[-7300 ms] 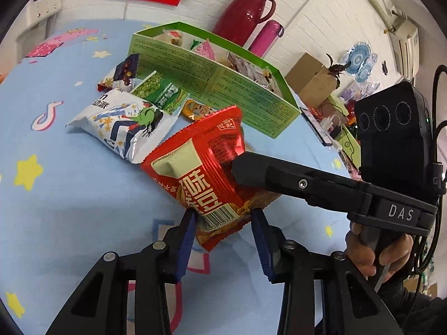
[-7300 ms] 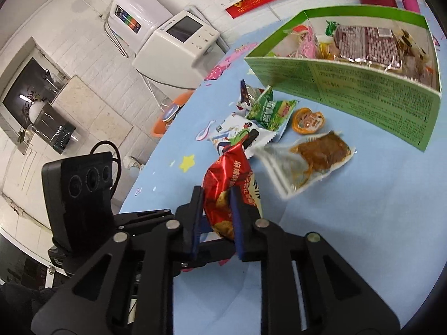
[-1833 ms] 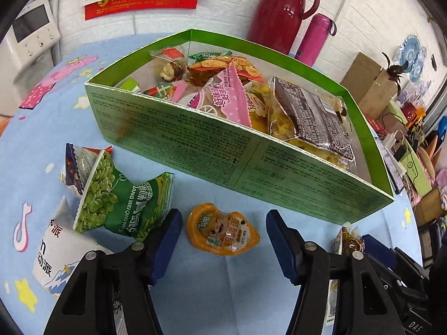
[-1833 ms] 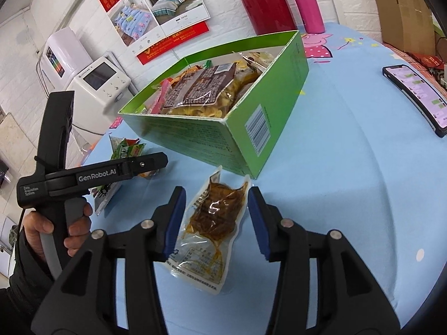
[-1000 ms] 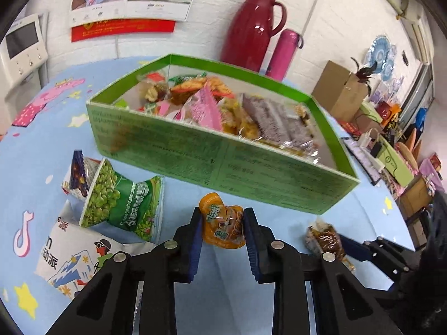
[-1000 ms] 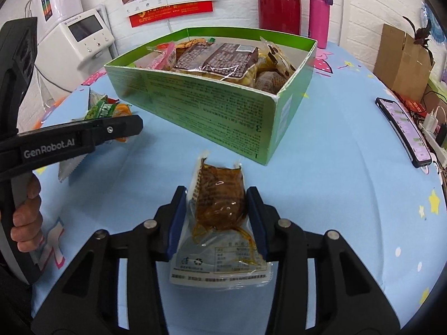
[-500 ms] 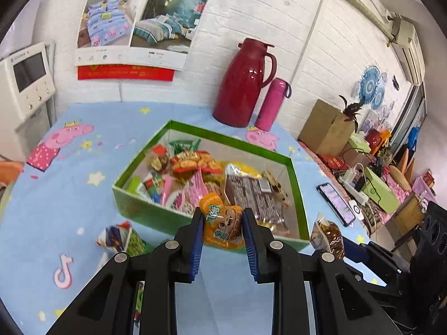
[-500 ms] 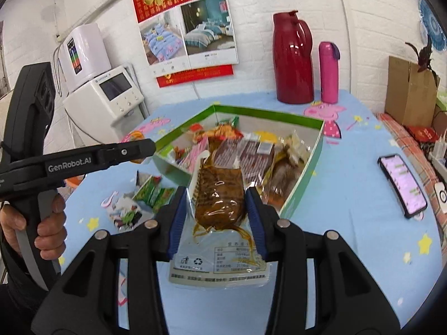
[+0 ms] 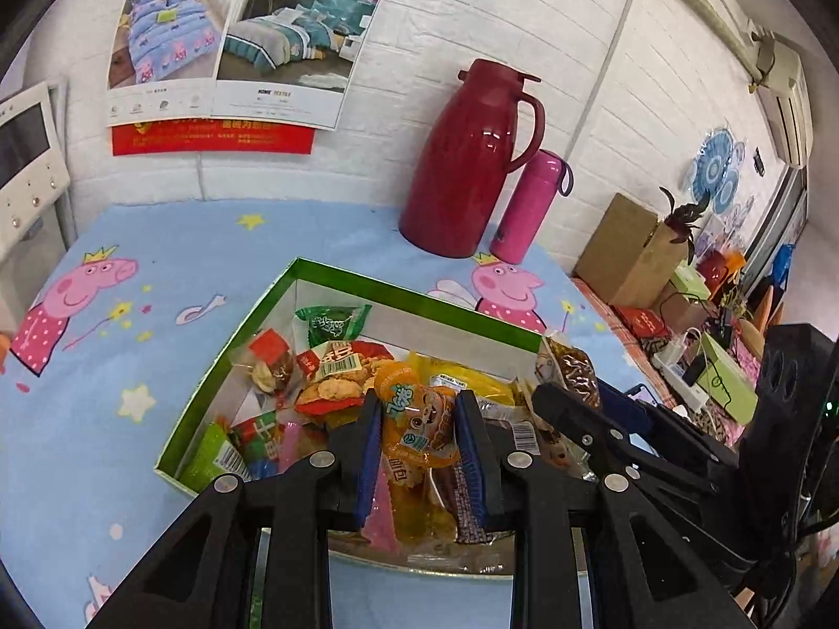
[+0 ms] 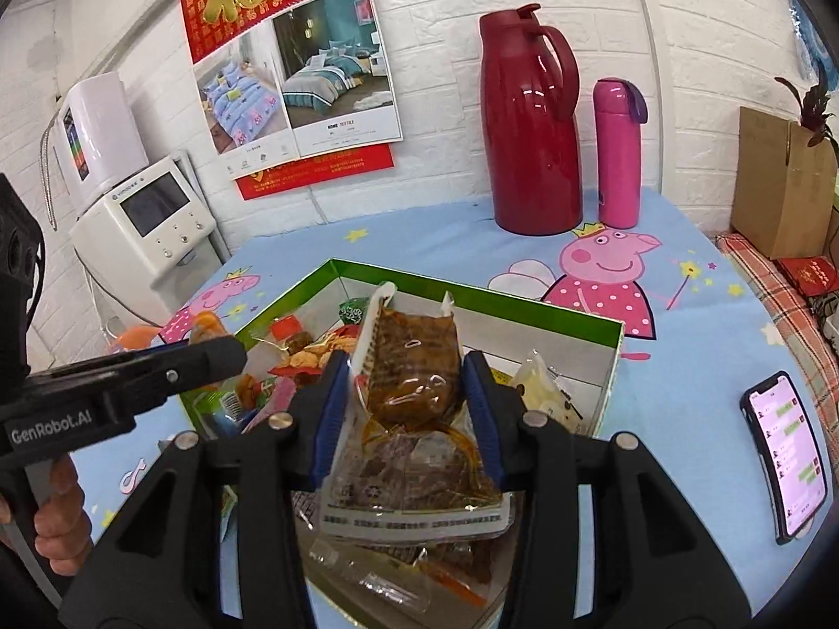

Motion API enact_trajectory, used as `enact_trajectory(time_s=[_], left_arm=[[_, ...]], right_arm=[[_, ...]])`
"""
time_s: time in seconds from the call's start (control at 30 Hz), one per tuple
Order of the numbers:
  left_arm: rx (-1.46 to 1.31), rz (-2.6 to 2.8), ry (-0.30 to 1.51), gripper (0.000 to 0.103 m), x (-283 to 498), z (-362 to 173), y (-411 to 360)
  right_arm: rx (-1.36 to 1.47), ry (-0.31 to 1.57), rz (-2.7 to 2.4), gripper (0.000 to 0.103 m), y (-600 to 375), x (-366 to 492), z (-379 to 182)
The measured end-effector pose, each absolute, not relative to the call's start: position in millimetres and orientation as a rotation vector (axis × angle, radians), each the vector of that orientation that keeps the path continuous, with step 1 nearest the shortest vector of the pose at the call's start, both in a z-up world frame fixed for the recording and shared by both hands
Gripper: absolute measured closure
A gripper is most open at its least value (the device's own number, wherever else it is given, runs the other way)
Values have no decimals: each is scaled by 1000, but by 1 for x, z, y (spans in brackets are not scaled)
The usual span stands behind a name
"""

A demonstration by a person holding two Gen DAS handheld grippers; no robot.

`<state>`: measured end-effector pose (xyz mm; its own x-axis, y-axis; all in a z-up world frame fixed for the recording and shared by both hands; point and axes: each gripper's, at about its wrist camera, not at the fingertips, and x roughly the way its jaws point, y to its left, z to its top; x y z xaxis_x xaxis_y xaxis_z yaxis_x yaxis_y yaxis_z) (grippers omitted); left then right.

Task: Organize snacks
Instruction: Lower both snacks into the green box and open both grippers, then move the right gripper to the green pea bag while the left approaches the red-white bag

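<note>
Blue cartoon tablecloth [image 9: 157,367]; green box [image 9: 419,296] crammed with snack packets.

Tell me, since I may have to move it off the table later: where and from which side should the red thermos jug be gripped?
Probably by the handle of the red thermos jug. The body looks too broad for the gripper, while the loop near the top is slim. Approach from its handle side, above the pink bottle standing close beside it.

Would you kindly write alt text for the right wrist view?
The right gripper holds a clear packet of brown snack above an open green box of snacks on a blue cartoon tablecloth; the left gripper reaches in alongside.
</note>
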<state>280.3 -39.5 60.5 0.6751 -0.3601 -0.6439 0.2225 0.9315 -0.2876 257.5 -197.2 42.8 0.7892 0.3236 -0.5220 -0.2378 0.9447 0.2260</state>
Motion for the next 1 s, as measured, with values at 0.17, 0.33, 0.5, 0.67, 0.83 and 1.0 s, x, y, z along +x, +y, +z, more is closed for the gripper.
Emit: enact_trajectory(time_s=[0.17, 0.33, 0.5, 0.67, 0.83, 1.0], left_arm=[[-215, -341, 769, 41, 294, 49, -38], [-264, -275, 727, 19, 297, 50, -21], [-307, -230, 751, 17, 298, 47, -10], [-338, -224, 725, 17, 280, 67, -6], [-325, -199, 651, 17, 238, 95, -1], [-246, -164, 680, 17, 199, 97, 5]], right_arm=[[179, 619, 317, 39, -197, 276, 33], [180, 544, 272, 18, -208, 267, 41], [181, 584, 267, 18, -209, 270, 37], [178, 578, 275, 12, -209, 261, 48], [171, 473, 312, 1, -206, 222, 78], [150, 426, 368, 1, -194, 185, 93]])
